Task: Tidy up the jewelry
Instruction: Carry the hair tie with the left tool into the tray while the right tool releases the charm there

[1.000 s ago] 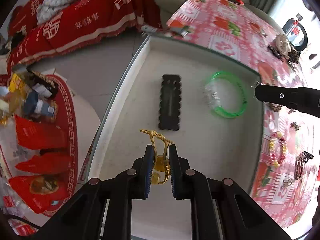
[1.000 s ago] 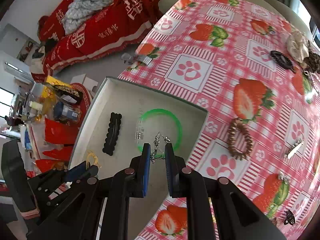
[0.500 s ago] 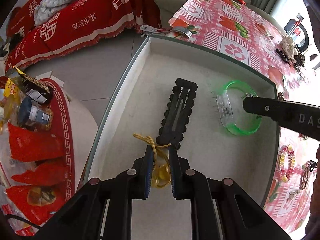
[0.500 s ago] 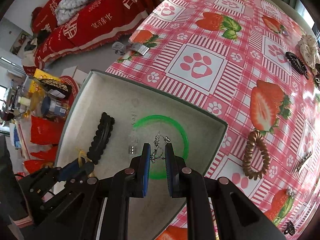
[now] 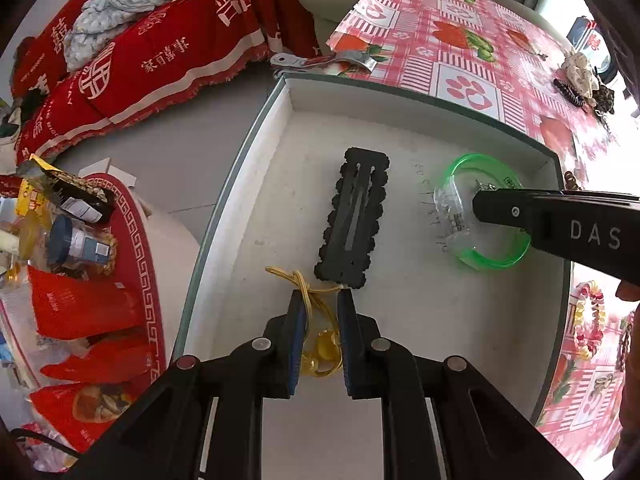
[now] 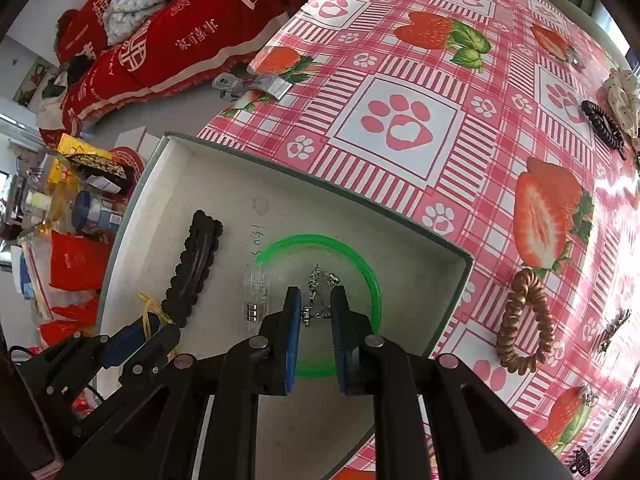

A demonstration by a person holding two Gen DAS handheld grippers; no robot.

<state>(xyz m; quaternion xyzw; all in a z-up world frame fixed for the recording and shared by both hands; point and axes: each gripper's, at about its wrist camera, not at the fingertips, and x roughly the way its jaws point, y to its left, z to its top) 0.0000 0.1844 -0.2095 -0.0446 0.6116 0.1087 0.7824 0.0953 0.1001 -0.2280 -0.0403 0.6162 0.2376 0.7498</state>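
Yellow cord piece with amber pendant [image 5: 320,344] sits between the fingers of the left gripper [image 5: 320,312], jaws closed on it, low over the tray floor near the tray's near-left corner; knotted cord end sticks out past the fingertips toward the black hair clip [image 5: 354,218]. Same cord visible in the right wrist view [image 6: 150,312] at the left gripper's tip [image 6: 154,330]. Silver chain piece [image 6: 316,296] is pinched in the right gripper [image 6: 316,304], jaws closed on it, hanging inside the ring of the green bangle [image 6: 362,268]. From the left wrist view the right gripper [image 5: 486,200] reaches in from the tray's right edge, tip over the green bangle [image 5: 488,256].

Tray [image 5: 256,184] is white inside with a grey-green rim, set at the table's edge. Black hair clip lies flat mid-tray, long axis running near to far, its near end just beside the cord knot. Bangle lies flat toward the tray's right side, clear clasp block [image 6: 256,300] on its left arc; well apart from the hair clip [image 6: 196,264].

Outside the tray on the strawberry-and-paw tablecloth [image 6: 400,120]: brown spiral hair tie [image 6: 524,320] just beside the tray's right edge, black spiral tie [image 6: 602,124] and cream scrunchie [image 6: 624,100] at the far right, metal clip [image 6: 252,84] on the table's far-left edge. Beaded bracelet [image 5: 588,320] past the tray's right rim. Red sofa cover [image 5: 160,52] beyond the table.
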